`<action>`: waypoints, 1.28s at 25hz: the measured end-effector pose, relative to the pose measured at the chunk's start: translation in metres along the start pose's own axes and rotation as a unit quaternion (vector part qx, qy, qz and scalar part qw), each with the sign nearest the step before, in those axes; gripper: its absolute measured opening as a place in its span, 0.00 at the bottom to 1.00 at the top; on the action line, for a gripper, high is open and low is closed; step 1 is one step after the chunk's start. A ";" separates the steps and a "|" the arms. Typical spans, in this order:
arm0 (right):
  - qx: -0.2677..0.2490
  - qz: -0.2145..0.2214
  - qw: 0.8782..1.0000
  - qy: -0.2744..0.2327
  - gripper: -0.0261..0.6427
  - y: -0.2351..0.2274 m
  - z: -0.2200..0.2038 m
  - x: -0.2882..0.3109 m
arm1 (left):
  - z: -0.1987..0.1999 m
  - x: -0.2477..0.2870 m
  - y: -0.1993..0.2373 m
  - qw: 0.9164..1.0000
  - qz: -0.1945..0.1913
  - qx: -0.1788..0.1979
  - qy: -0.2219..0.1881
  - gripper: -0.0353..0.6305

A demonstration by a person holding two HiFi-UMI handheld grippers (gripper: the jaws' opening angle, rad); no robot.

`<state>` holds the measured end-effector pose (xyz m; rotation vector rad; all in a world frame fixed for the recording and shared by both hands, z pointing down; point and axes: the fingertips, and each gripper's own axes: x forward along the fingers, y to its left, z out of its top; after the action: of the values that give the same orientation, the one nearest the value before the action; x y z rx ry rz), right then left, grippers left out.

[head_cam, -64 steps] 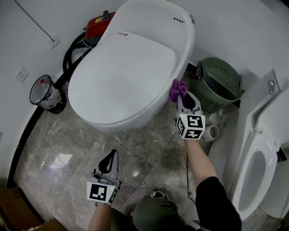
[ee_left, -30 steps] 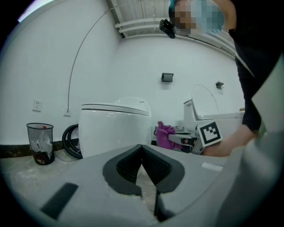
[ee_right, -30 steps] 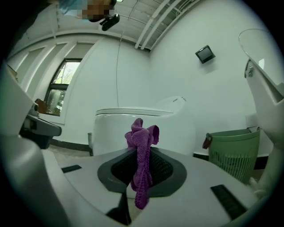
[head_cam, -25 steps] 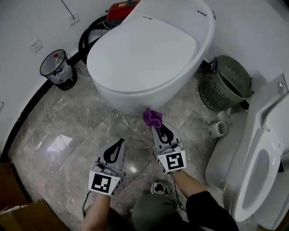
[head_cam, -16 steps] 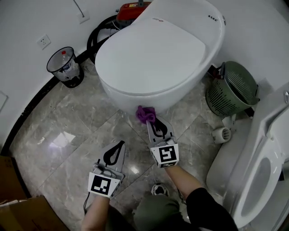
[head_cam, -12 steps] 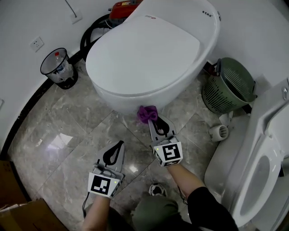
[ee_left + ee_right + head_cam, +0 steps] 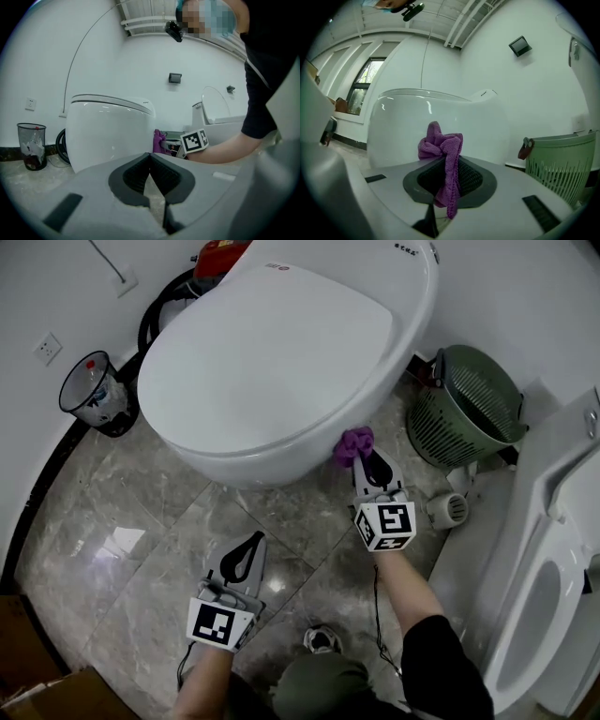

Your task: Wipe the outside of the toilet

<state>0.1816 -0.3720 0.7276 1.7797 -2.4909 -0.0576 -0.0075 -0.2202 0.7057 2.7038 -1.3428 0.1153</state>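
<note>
Toilet [image 7: 281, 362] wiping is judged to be under way: a purple cloth [image 7: 353, 443] is pinched in the right tongs [image 7: 362, 460] and held against the lower right side of the bowl, just under the rim. No wet streak or dirt can be made out on the white shell, so how much has been covered cannot be told; the front, left side and lid are taken to be left. The left tongs [image 7: 249, 547] are pressed together on nothing and held low over the floor [image 7: 122, 521], apart from the bowl. Room is tight on the right, where a green basket [image 7: 464, 409] stands near the bowl, with a second toilet [image 7: 548, 559] beyond. Open floor is offered at the front and left; a bin [image 7: 92, 395] and a black hose [image 7: 150, 324] crowd the back left.
</note>
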 end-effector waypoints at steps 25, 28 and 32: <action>0.018 -0.165 0.985 0.040 0.12 -0.145 -0.011 0.038 | -0.016 -0.004 0.018 0.999 0.030 -0.022 0.004 0.05; 0.019 -0.136 0.990 0.032 0.12 -0.116 -0.014 0.010 | -0.015 -0.010 0.017 0.999 0.029 -0.019 0.003 0.05; 0.021 -0.081 0.996 0.036 0.12 -0.058 -0.031 -0.029 | -0.015 -0.017 0.014 1.000 0.026 -0.016 0.001 0.05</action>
<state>0.2481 -0.3633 0.7523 1.9608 -2.3109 0.0505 -0.0297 -0.2131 0.7193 2.6432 -1.4041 0.1000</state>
